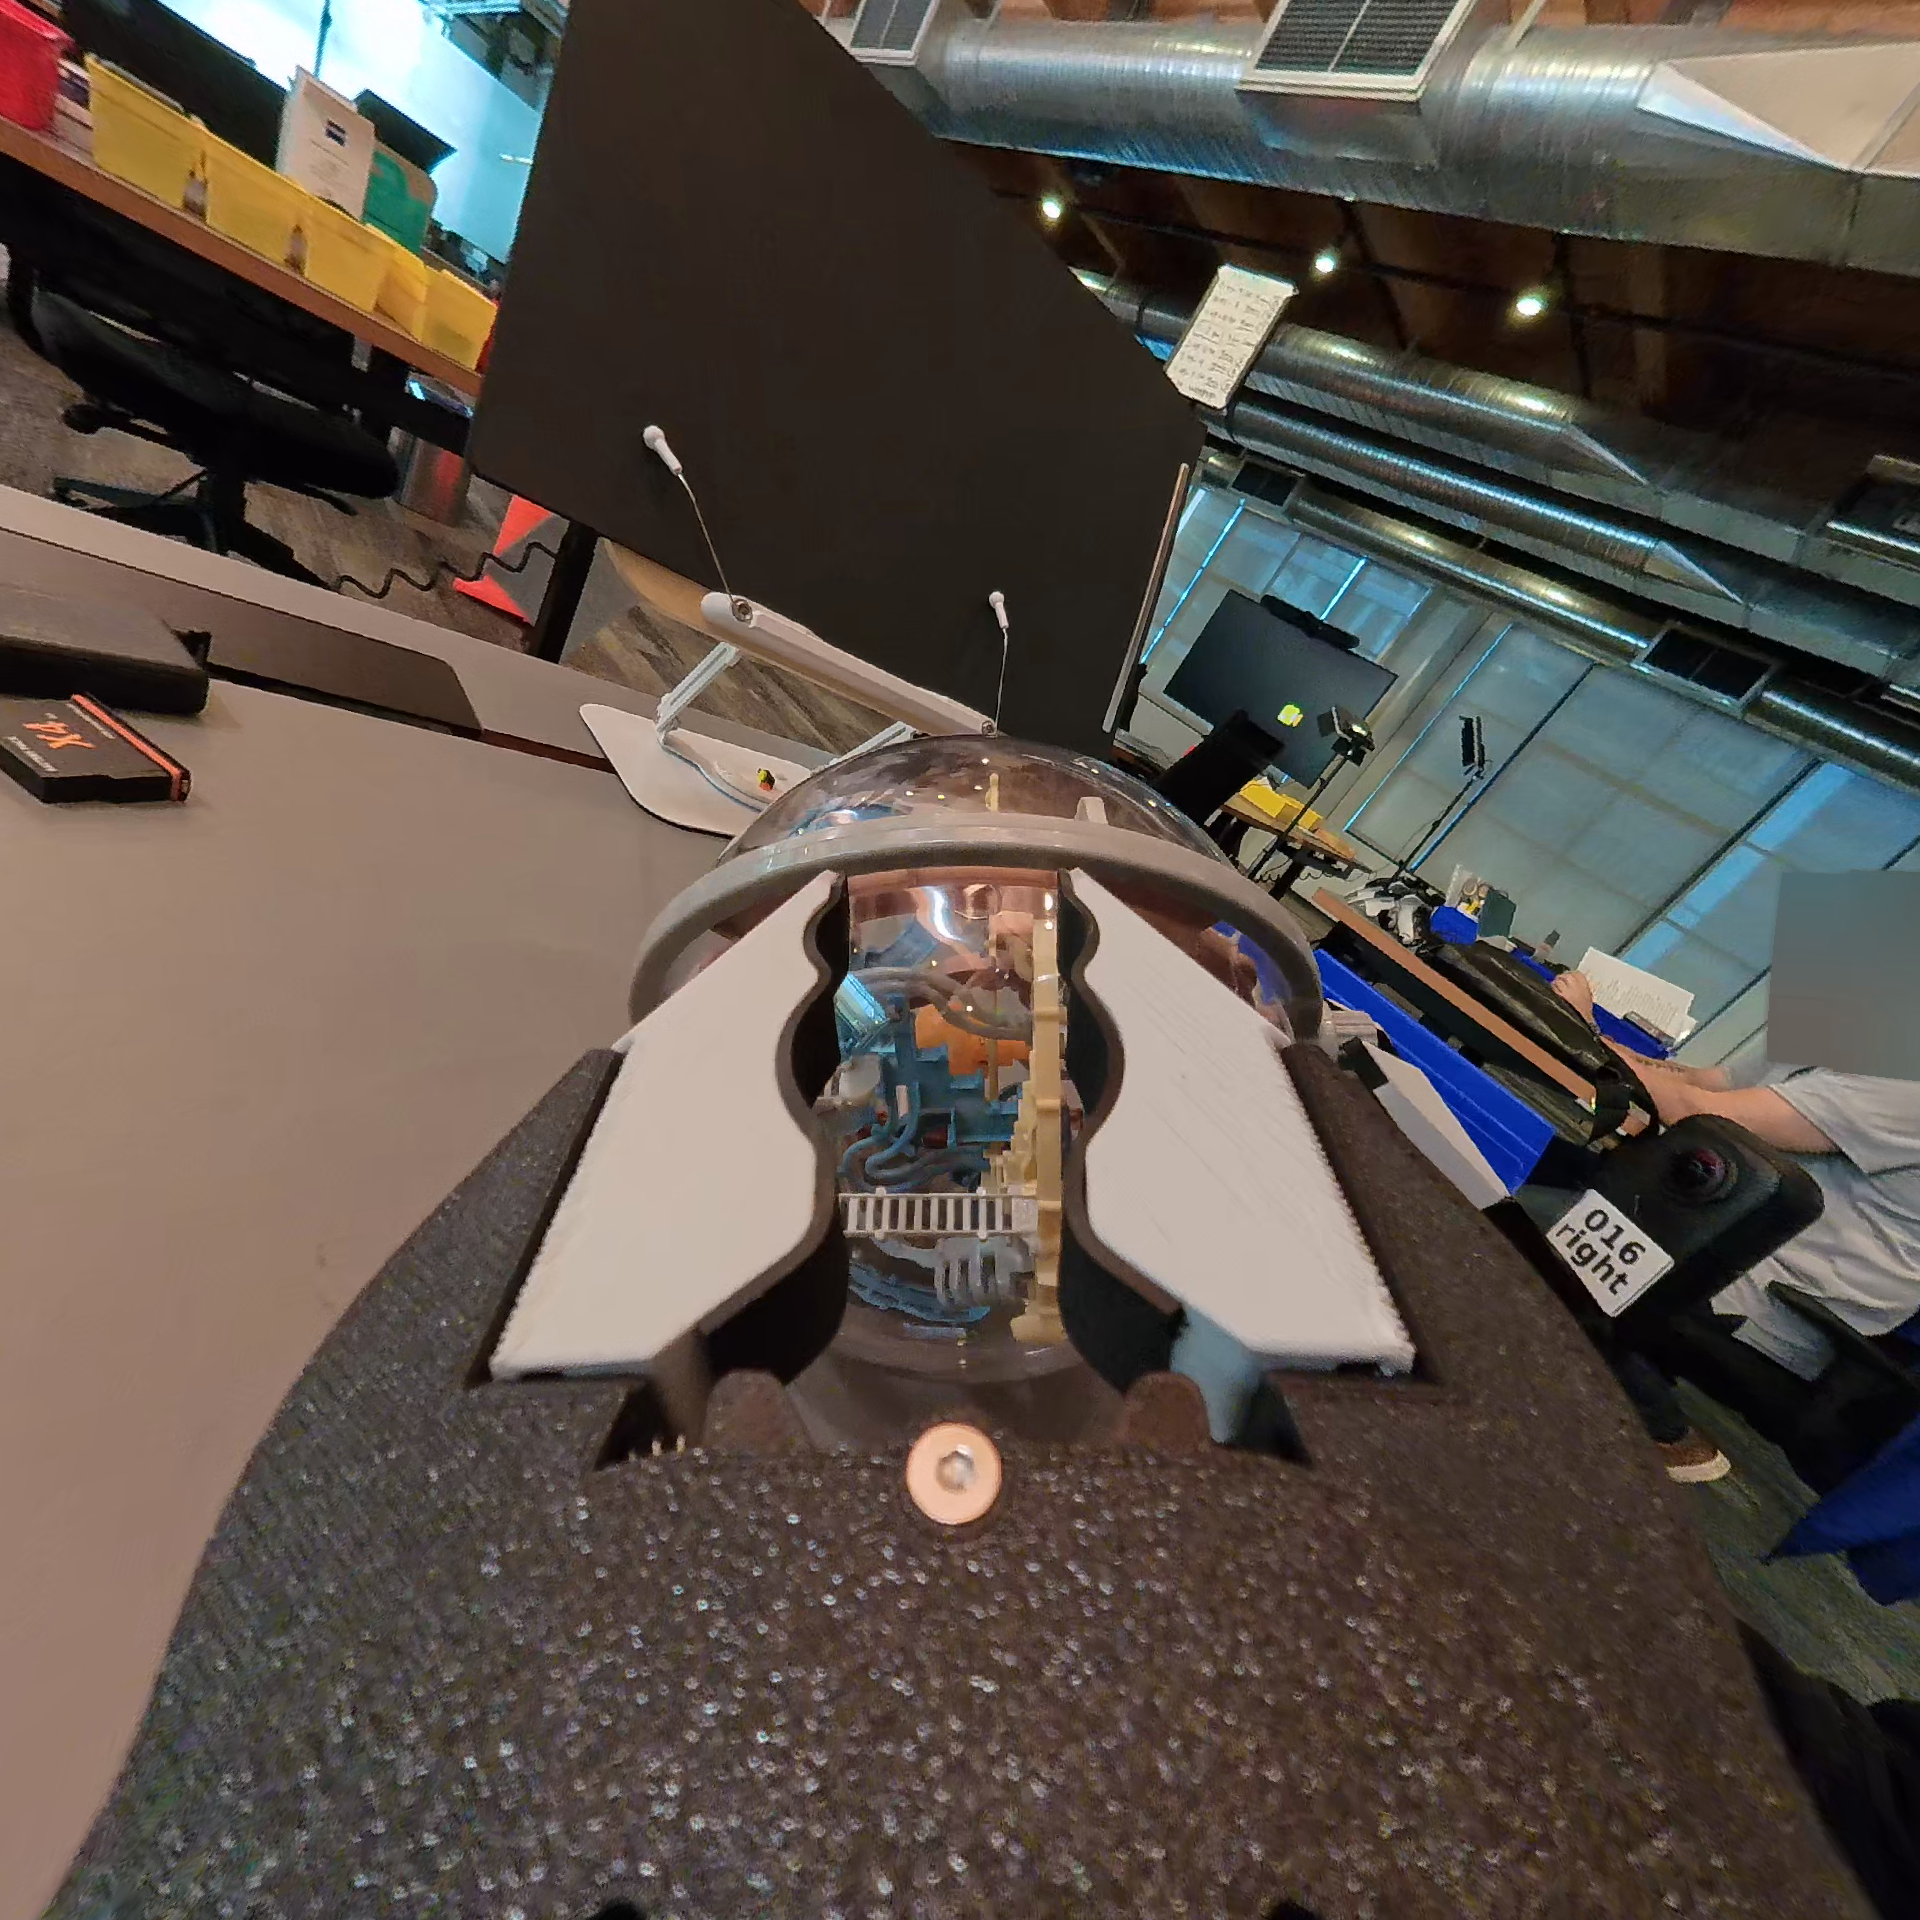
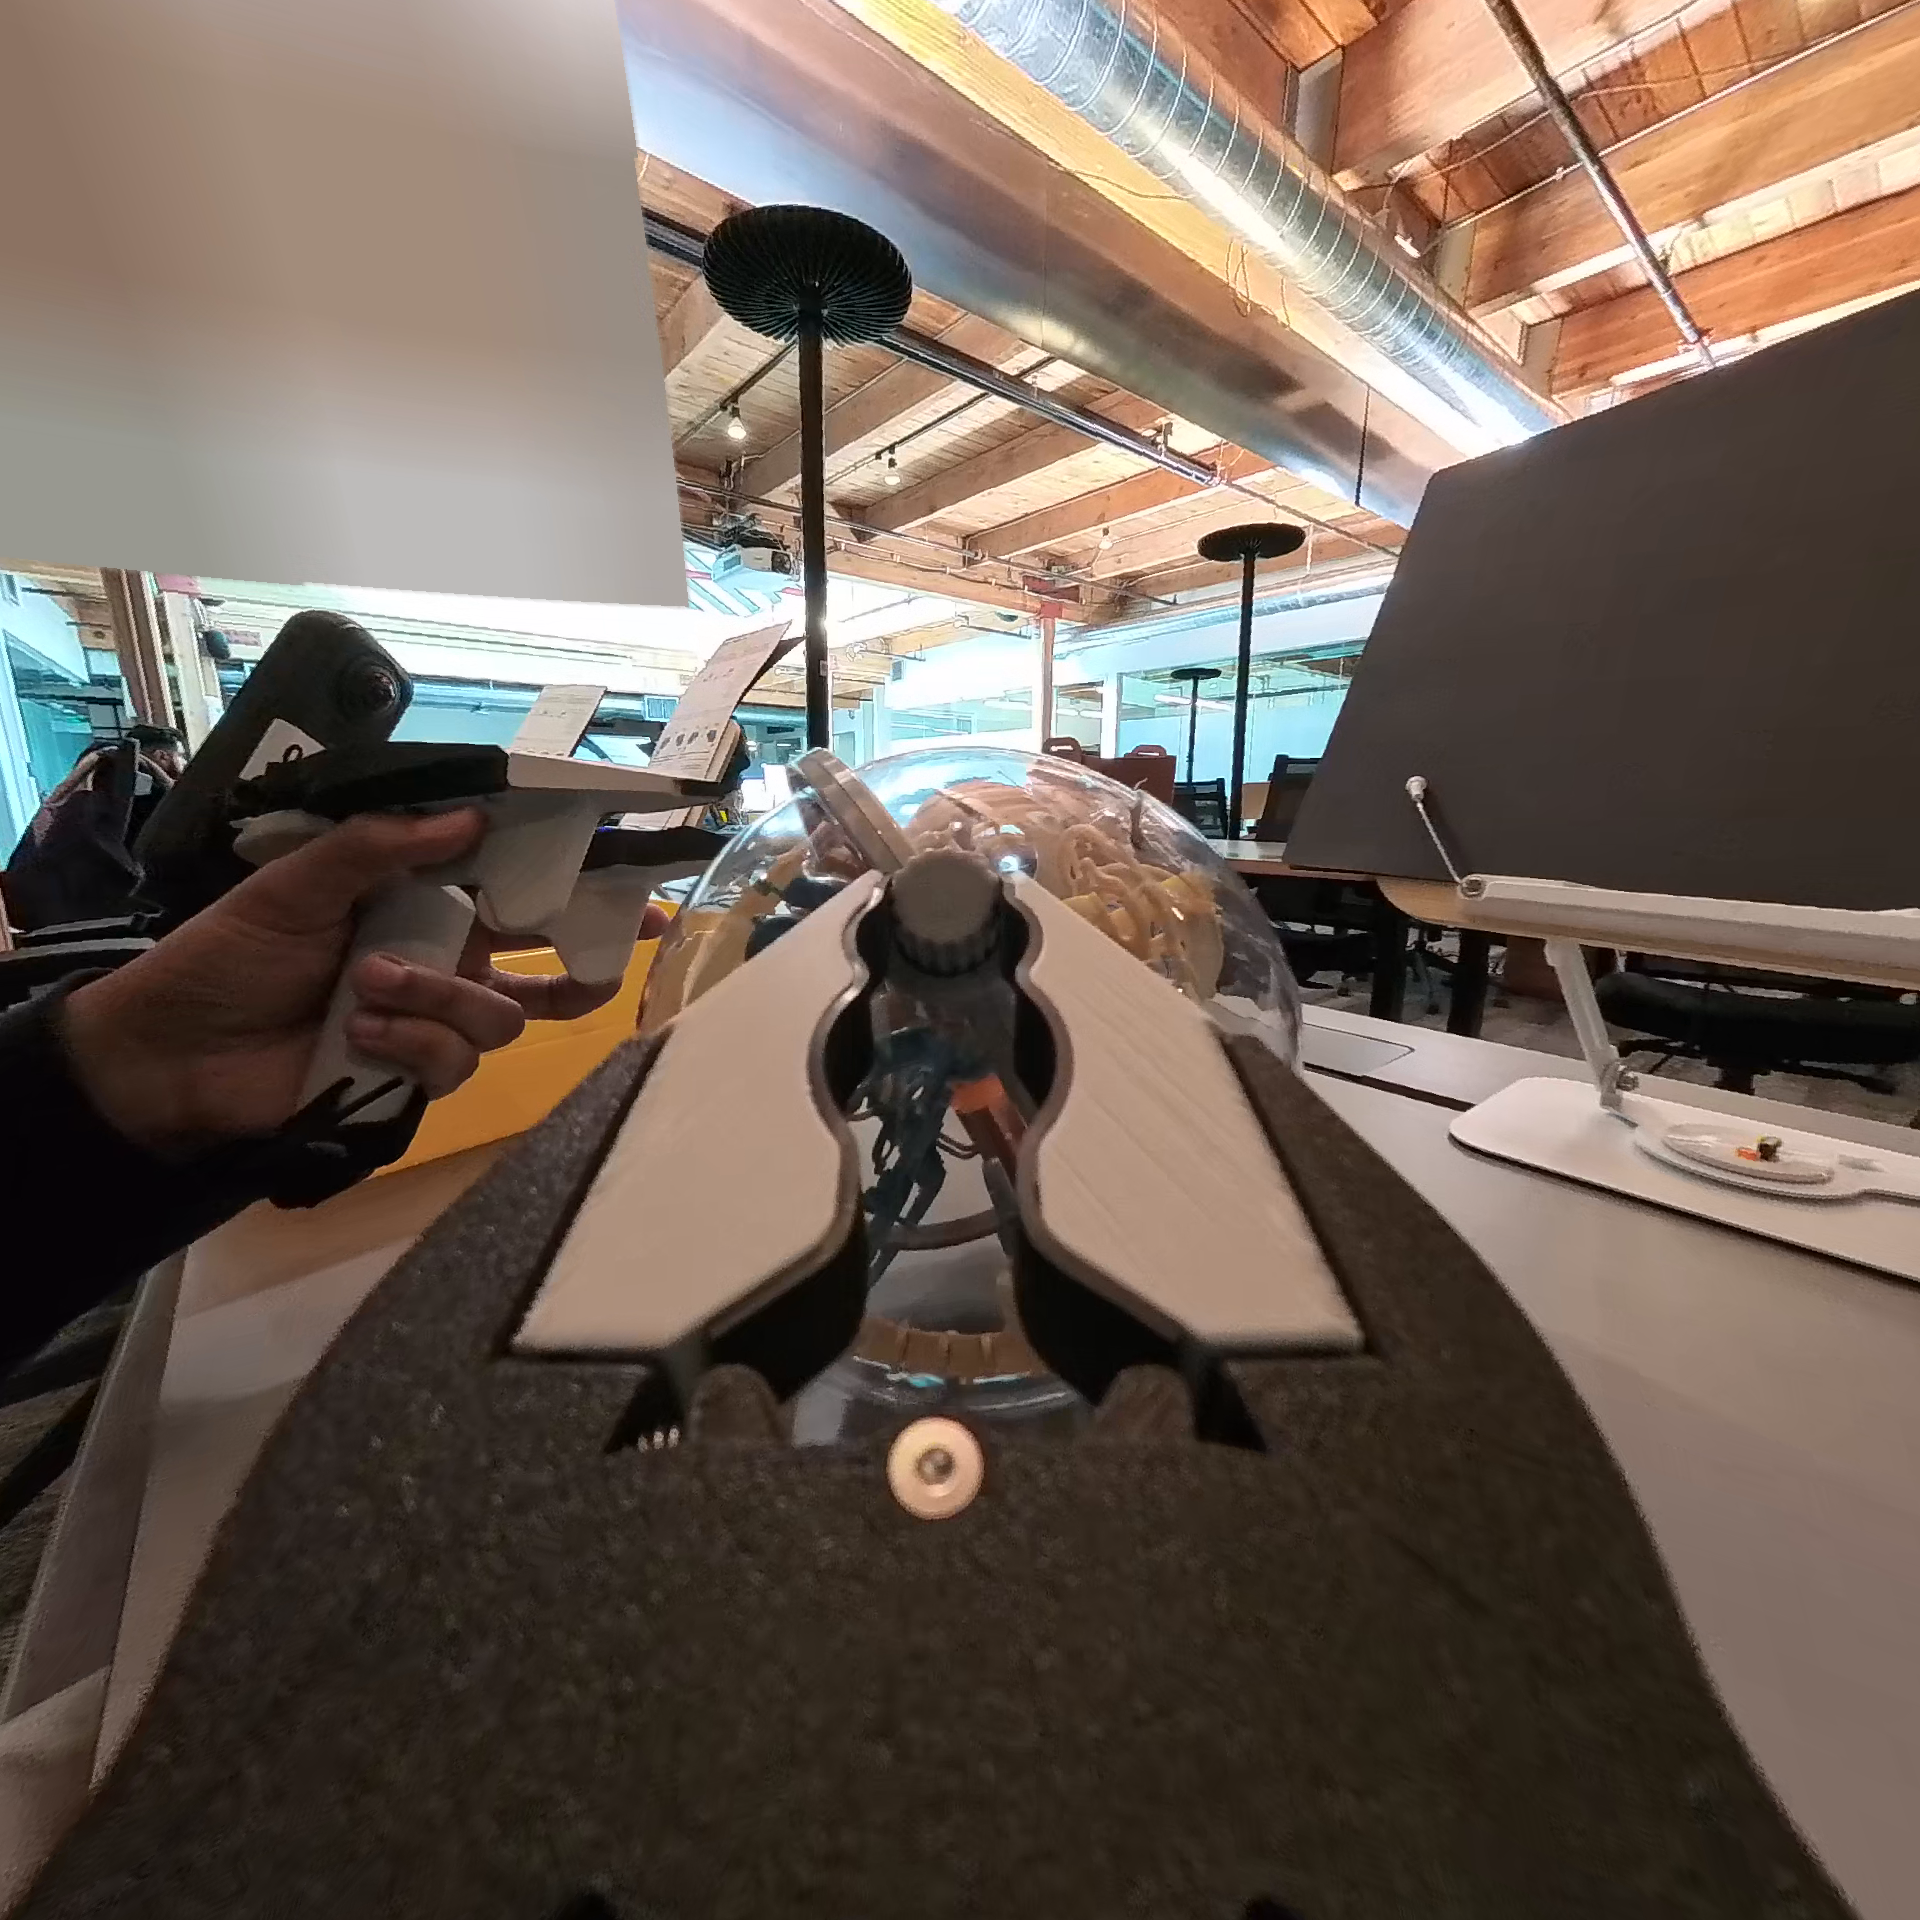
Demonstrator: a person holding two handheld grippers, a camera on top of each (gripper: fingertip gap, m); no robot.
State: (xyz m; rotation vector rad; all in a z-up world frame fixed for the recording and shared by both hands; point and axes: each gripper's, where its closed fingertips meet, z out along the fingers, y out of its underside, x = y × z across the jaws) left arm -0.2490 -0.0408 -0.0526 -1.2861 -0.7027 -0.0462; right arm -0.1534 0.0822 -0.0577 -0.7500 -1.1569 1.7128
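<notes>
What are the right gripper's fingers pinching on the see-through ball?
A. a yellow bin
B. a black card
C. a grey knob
C: in the right wrist view, the right gripper has its fingers closed around the grey knob that sticks out of the clear maze ball.

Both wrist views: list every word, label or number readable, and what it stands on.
I give no wording, only what bears it.
White sticker on the black camera, right of the clear sphere: legible print.
Black box with orange edge on the grey table: logo print.
Hanging paper sheet: too small.
White sign behind the yellow bins: too small.
Paper cards, right view: blurred.
</notes>
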